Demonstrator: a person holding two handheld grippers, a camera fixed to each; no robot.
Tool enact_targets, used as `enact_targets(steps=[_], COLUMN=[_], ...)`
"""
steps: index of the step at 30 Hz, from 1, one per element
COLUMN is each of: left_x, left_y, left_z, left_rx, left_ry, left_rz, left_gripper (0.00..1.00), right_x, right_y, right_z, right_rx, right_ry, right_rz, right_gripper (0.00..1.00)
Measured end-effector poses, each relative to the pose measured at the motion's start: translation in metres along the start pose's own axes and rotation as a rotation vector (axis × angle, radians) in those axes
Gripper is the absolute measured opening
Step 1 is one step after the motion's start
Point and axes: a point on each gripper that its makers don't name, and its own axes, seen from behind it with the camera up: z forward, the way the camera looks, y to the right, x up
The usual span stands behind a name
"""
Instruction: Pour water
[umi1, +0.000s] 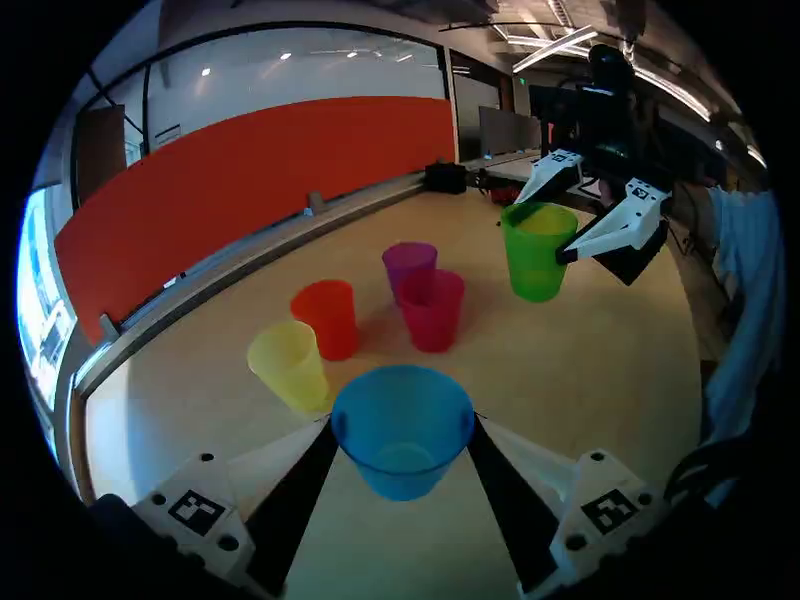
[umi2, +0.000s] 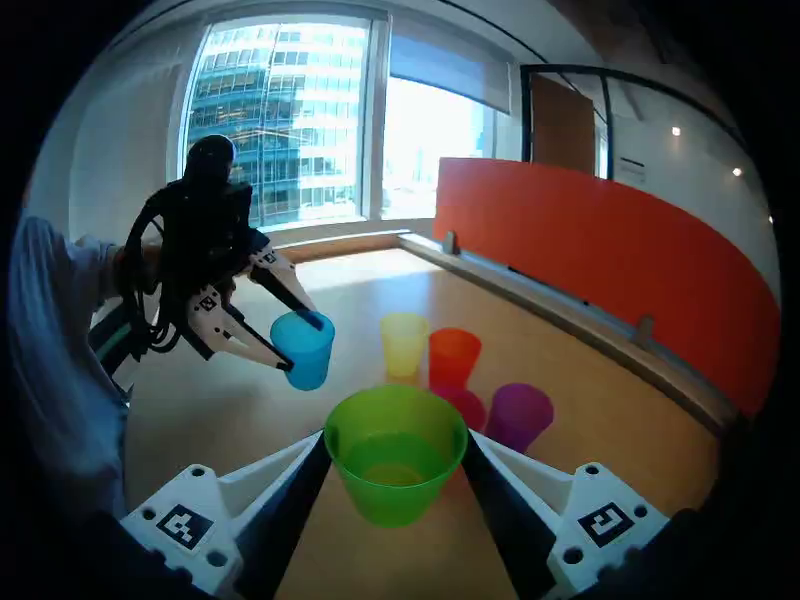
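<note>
My left gripper (umi1: 402, 440) is shut on a blue cup (umi1: 402, 430), held upright above the table; a little liquid shows at its bottom. The right gripper (umi1: 545, 240) appears farther off, shut on a green cup (umi1: 537, 250). In the right gripper view my right gripper (umi2: 396, 462) clasps that green cup (umi2: 395, 465), upright, with some water inside. Across from it the left gripper (umi2: 290, 345) holds the blue cup (umi2: 303, 348) in the air.
Yellow (umi1: 290, 365), orange (umi1: 326, 318), purple (umi1: 409, 268) and magenta (umi1: 433, 310) cups stand grouped on the wooden table (umi1: 580, 370). An orange partition (umi1: 250, 180) runs along the table's far edge. A person's sleeve (umi2: 50, 350) is at the left, and windows stand behind.
</note>
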Motion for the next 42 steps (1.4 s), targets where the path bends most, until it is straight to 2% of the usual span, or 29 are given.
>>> enact_targets(steps=[11,21,38,42], left_x=[-0.021,-0.029,-0.042,-0.047], left_y=[0.0,0.0,-0.001,-0.005], left_z=[0.017,0.028,0.027,0.025], left_rx=[-0.02,-0.032,-0.036,-0.026], left_ry=[-0.046,-0.048,-0.069,-0.087], left_rz=[-0.006,-0.023,-0.043,-0.041], left_gripper=[0.88,0.88,0.89,0.95], right_x=[-0.014,-0.027,-0.05,-0.053], right_y=[0.002,0.004,0.005,0.004], right_z=[0.01,0.015,0.023,0.025], right_rx=[0.005,0.003,-0.001,-0.001], right_ry=[-0.039,-0.067,-0.106,-0.109], right_rz=[0.003,0.004,0.006,0.012], right_gripper=[0.91,0.91,0.91,0.91])
